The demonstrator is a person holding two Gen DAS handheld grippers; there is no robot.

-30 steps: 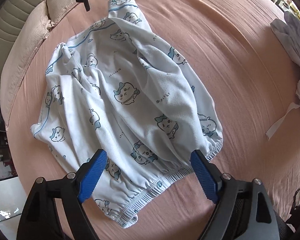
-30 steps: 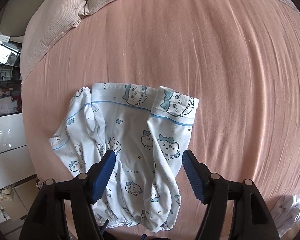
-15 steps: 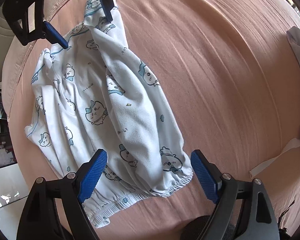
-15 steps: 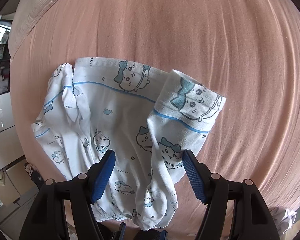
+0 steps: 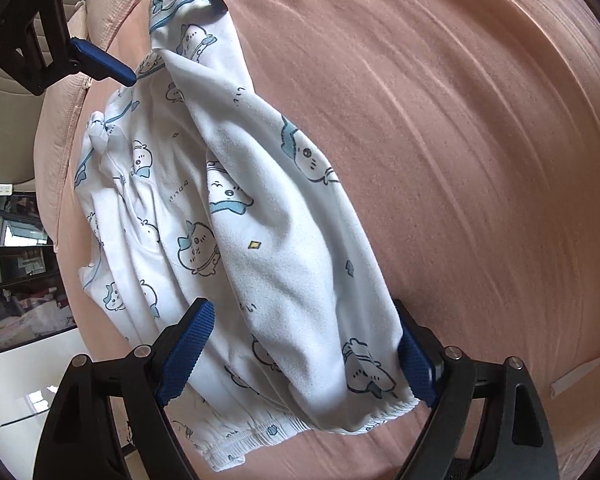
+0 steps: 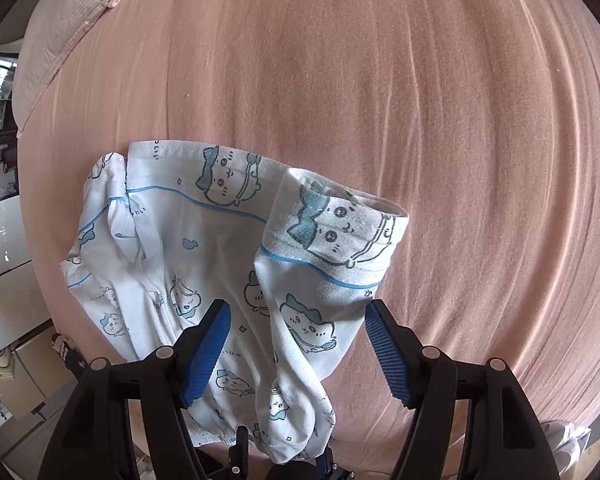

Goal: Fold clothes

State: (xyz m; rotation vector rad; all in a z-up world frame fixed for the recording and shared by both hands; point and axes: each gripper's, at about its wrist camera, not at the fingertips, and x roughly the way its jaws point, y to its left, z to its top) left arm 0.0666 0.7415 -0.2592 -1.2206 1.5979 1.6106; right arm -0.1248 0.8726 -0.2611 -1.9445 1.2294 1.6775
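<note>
Both hands have dropped closer to the white fleece pyjama shorts printed with blue cartoon animals (image 5: 284,240), crumpled on the pink bedsheet (image 5: 460,140). The left gripper (image 5: 300,354) straddles the elastic waistband, jaws wide; the right gripper (image 6: 300,344) gapes over 1 leg cuff, apparently not yet pinching. Grasping seems next.

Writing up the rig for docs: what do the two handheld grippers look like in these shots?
Both match: the left gripper and right gripper each have two angular matte-black fingers with triangular cutouts and silver screw heads at the pivots. The pads are bright blue with a fine cross-hatched grip texture. No markings or cables show; hands and sleeves are out of view.
</note>
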